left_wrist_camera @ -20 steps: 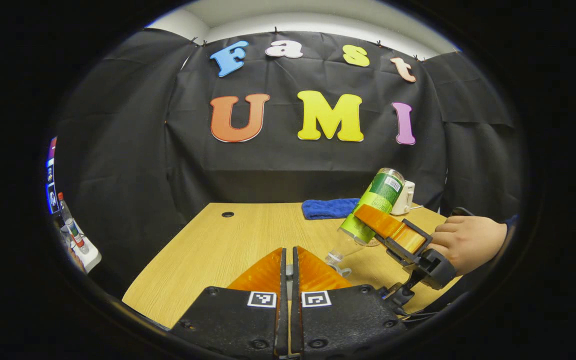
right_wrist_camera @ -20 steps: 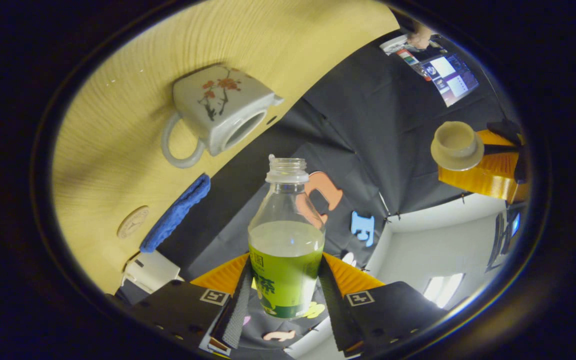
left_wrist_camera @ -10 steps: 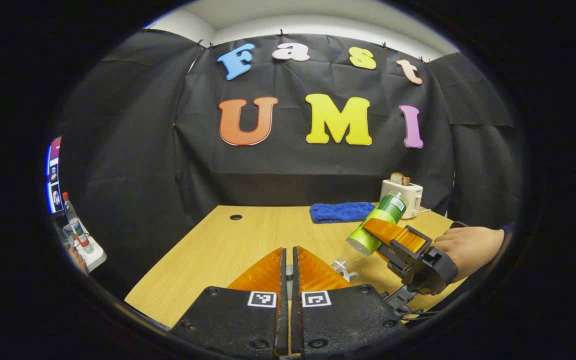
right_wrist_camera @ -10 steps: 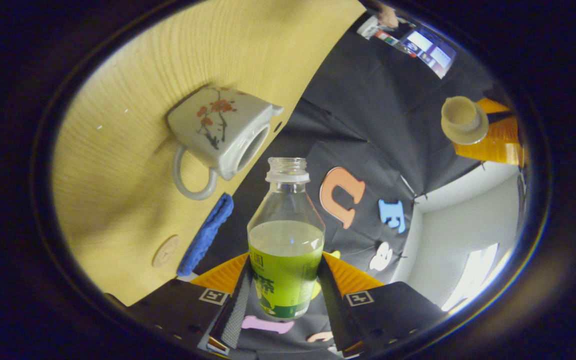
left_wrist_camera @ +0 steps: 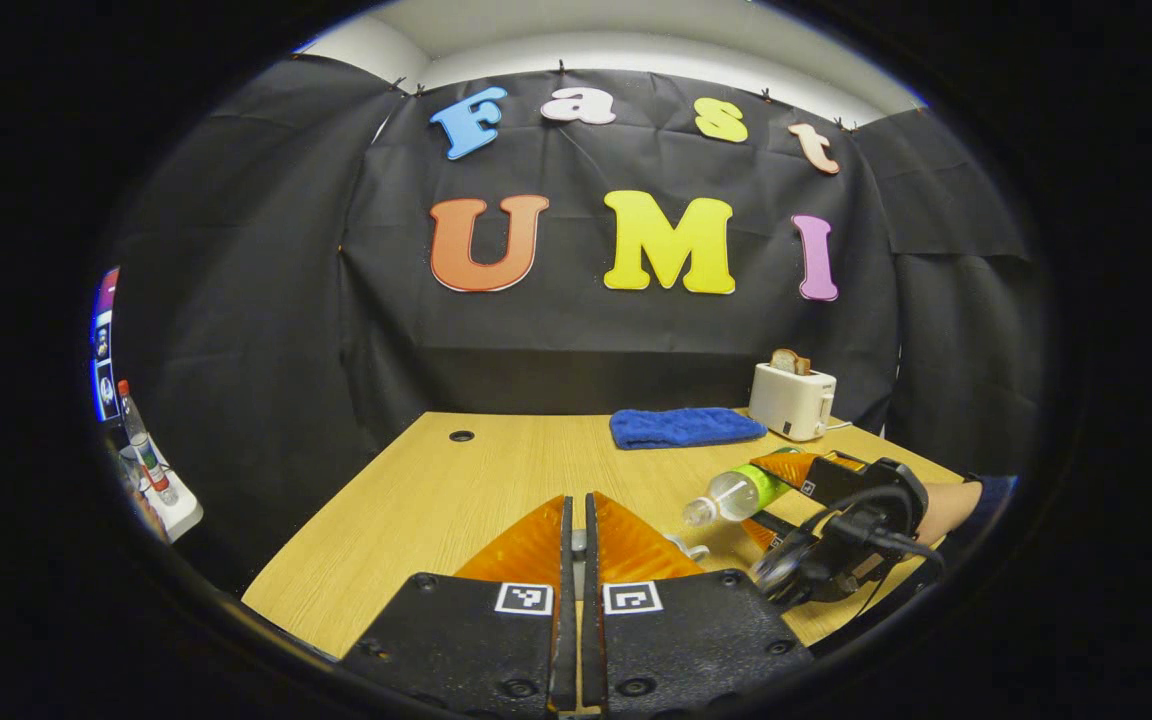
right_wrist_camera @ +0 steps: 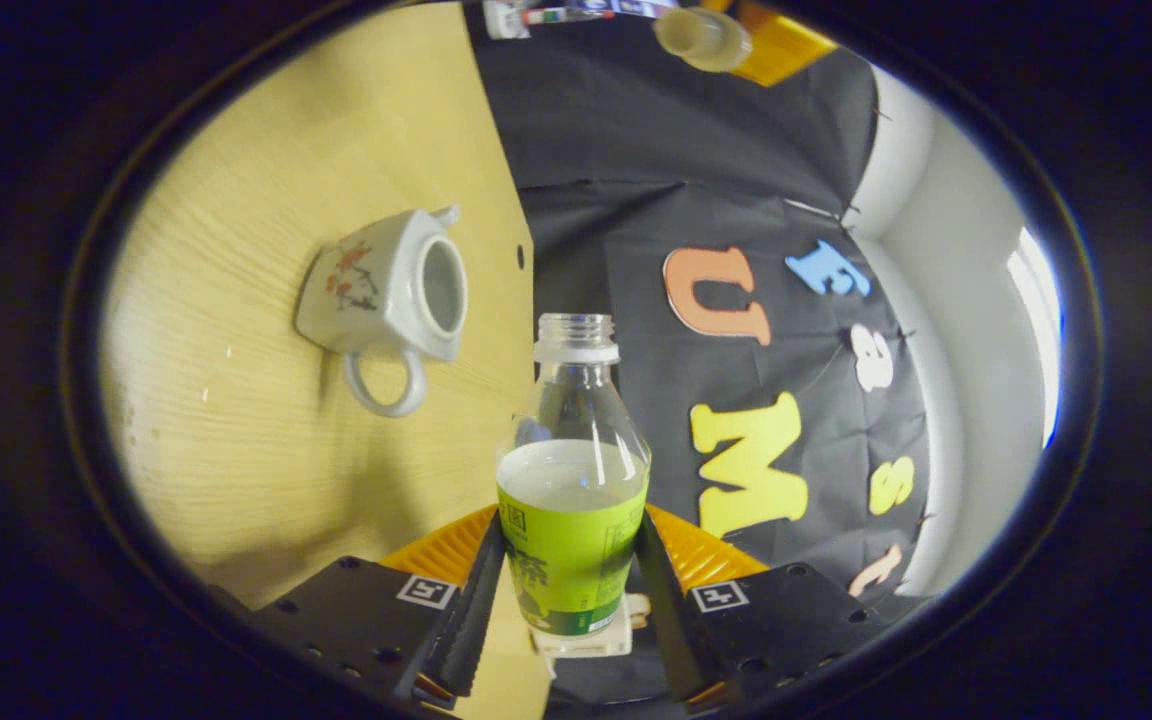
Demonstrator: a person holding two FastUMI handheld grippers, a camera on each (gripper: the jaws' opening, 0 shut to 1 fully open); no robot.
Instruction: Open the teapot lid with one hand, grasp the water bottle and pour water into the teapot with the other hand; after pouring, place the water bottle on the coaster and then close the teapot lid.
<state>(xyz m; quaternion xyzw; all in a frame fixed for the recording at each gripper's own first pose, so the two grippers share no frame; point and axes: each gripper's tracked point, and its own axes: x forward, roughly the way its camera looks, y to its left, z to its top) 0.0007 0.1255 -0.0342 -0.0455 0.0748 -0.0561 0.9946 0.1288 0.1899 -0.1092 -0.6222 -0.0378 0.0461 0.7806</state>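
My right gripper [right_wrist_camera: 573,540] is shut on the green-labelled water bottle [right_wrist_camera: 573,470], which is uncapped and partly full. In the left gripper view the bottle [left_wrist_camera: 741,490] lies almost level in that gripper [left_wrist_camera: 774,492], its mouth pointing left. The white teapot [right_wrist_camera: 386,300] with a red flower print stands on the wooden table [right_wrist_camera: 236,450], its round opening uncovered. A white bit of the teapot [left_wrist_camera: 684,547] shows just right of my left gripper [left_wrist_camera: 579,525], which is shut. In the right gripper view, the teapot lid [right_wrist_camera: 701,35] is seen held in that left gripper, high above the table.
A blue cloth [left_wrist_camera: 684,427] and a white toaster [left_wrist_camera: 791,400] with a bread slice sit at the table's far right. A cable hole [left_wrist_camera: 461,436] is at the far left. A hand [left_wrist_camera: 946,505] holds the right gripper. Small bottles stand on a side shelf [left_wrist_camera: 151,480].
The right gripper has rolled the bottle from steeply tipped, mouth down, to nearly level, and dropped lower and to the right. The left gripper has held nearly still.
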